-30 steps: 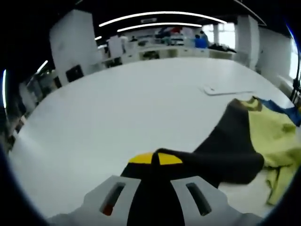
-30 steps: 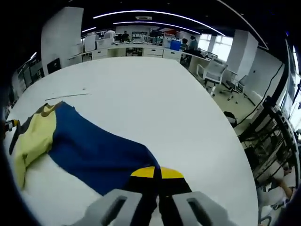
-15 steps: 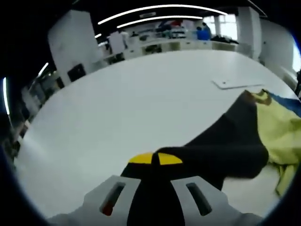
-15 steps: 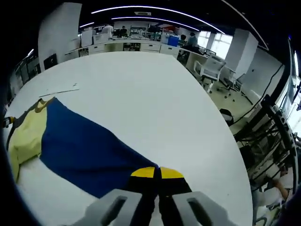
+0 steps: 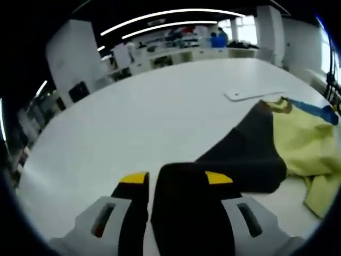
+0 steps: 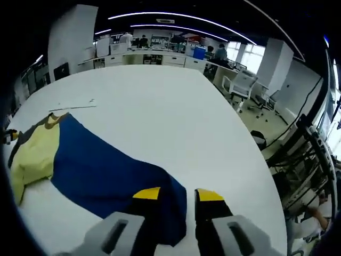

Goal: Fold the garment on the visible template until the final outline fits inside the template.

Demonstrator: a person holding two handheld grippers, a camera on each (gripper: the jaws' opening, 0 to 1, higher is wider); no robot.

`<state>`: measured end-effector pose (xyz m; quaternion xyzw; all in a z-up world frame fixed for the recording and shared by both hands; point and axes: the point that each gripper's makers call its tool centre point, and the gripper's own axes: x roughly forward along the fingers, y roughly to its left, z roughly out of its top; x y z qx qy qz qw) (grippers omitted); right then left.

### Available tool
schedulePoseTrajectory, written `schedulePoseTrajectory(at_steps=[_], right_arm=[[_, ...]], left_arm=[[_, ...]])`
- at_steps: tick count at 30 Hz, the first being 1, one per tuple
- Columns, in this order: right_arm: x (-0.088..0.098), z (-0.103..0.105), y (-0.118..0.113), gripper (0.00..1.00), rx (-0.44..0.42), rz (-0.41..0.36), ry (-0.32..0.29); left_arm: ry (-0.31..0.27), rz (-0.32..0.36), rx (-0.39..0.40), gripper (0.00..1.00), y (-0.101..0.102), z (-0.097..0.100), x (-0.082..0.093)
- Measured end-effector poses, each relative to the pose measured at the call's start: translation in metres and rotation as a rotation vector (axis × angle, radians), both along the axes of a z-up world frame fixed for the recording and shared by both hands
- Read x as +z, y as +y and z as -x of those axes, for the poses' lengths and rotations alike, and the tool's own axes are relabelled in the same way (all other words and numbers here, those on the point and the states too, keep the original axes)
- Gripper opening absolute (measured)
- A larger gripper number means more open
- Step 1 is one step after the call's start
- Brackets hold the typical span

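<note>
The garment lies spread on the white table [image 5: 133,122], with a black sleeve [image 5: 250,154], a yellow body [image 5: 301,141] and a blue sleeve [image 6: 101,170]. My left gripper [image 5: 176,178] is open. The end of the black sleeve lies loose between its yellow-tipped jaws. My right gripper [image 6: 178,194] is open too, and the end of the blue sleeve lies at its left jaw and partly in the gap. The yellow body [image 6: 32,154] sits at the far left of the right gripper view. A thin flat white sheet [image 5: 250,95] rests on the table just beyond the collar.
The table's right edge [image 6: 250,160] falls off toward office chairs [image 6: 240,82] and cabling on the floor. Desks and people stand far behind the table. The flat sheet [image 6: 72,108] lies near the collar.
Both grippers were shut on the sleeve ends and have opened. The jaws now stand apart, and the black and blue sleeve ends lie released on the table.
</note>
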<state>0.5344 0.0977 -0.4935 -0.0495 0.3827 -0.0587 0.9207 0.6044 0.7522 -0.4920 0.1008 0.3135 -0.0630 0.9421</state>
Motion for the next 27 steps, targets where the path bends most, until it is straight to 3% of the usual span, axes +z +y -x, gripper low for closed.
schedulePoseTrajectory(at_steps=[3, 4, 6, 9, 15, 20, 27], right_arm=[[0.006, 0.001, 0.018, 0.48, 0.057, -0.037, -0.013], [0.007, 0.002, 0.020, 0.53, 0.064, -0.041, -0.016], [0.012, 0.003, 0.030, 0.63, 0.092, -0.064, -0.032], [0.017, 0.007, 0.045, 0.78, 0.134, -0.091, -0.037], [0.029, 0.016, 0.082, 0.96, 0.229, -0.192, -0.078], [0.037, 0.030, 0.108, 1.00, 0.293, -0.240, -0.097], [0.043, 0.048, 0.142, 1.00, 0.380, -0.274, -0.098]], left_arm=[[-0.015, 0.023, -0.045, 0.53, -0.013, 0.009, 0.005], [-0.030, 0.087, -0.056, 0.57, -0.023, 0.010, 0.009], [-0.045, 0.142, -0.051, 0.67, -0.028, 0.014, 0.015], [-0.068, 0.123, -0.087, 0.72, -0.032, 0.017, 0.023], [-0.105, 0.120, -0.176, 0.81, -0.057, 0.034, 0.040], [-0.144, 0.136, -0.246, 0.83, -0.086, 0.057, 0.051], [-0.148, 0.166, -0.336, 0.82, -0.124, 0.089, 0.055]])
